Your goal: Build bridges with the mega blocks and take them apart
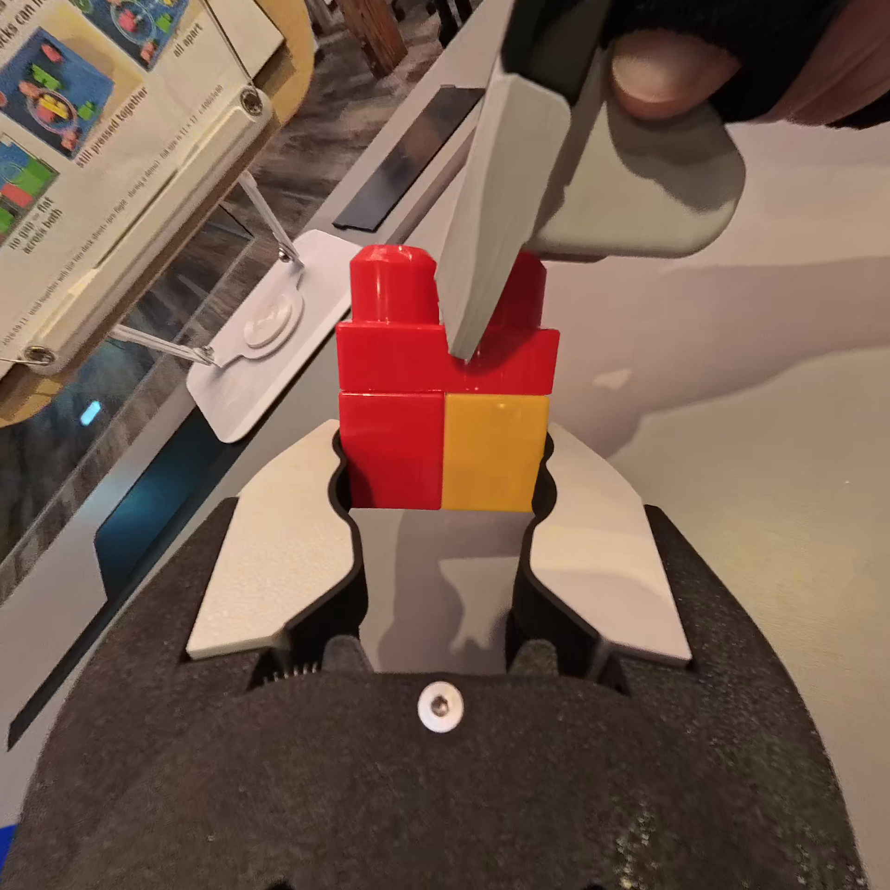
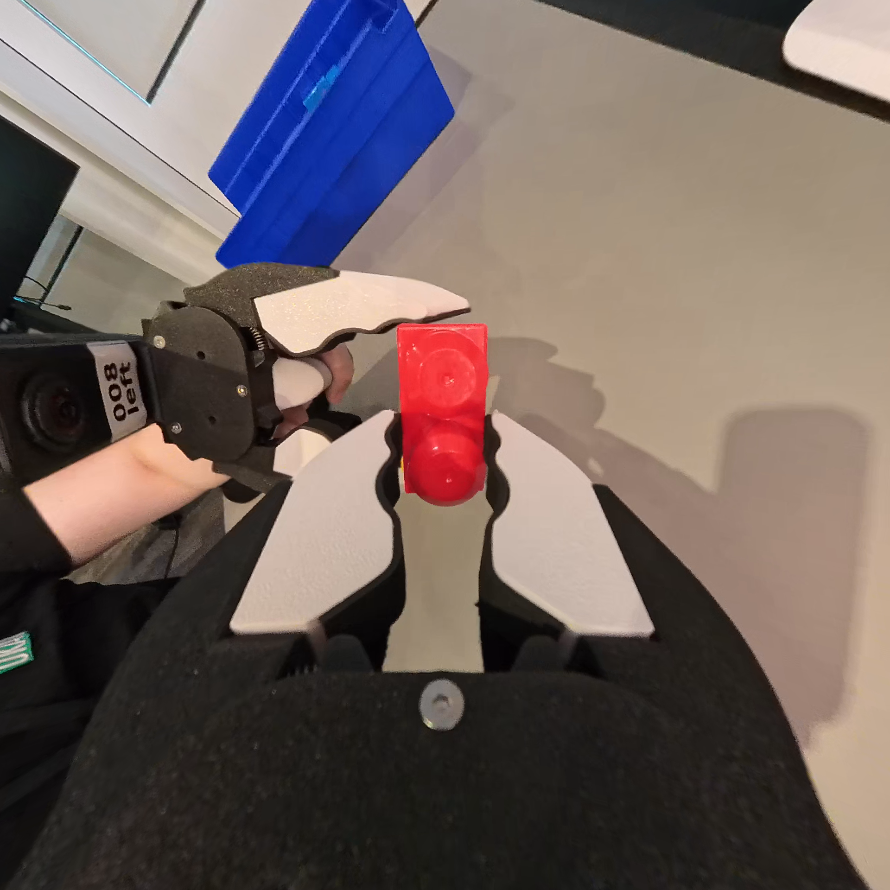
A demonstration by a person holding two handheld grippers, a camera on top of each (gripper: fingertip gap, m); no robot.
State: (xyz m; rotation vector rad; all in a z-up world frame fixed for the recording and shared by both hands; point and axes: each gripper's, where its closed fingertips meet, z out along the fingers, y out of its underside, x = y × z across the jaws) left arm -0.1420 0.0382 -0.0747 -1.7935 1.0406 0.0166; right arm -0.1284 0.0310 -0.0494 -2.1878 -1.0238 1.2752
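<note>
Both claws on the bridge, ready to pull the cap off.

My left claw (image 1: 443, 462) is clamped across the two piers, the red block (image 1: 392, 448) and yellow block (image 1: 491, 450), which stand side by side and touching, so the base stays put. My right claw (image 2: 440, 448) comes down from above and pinches the sides of the red cap (image 1: 399, 356) that spans both piers; gripping the cap alone should let it lift free, I judge. The bridge sits out on the open worktop (image 2: 674, 241), well clear of the blue bin (image 2: 332, 144) near the far edge. Risk: a pier lifting with it.
</note>
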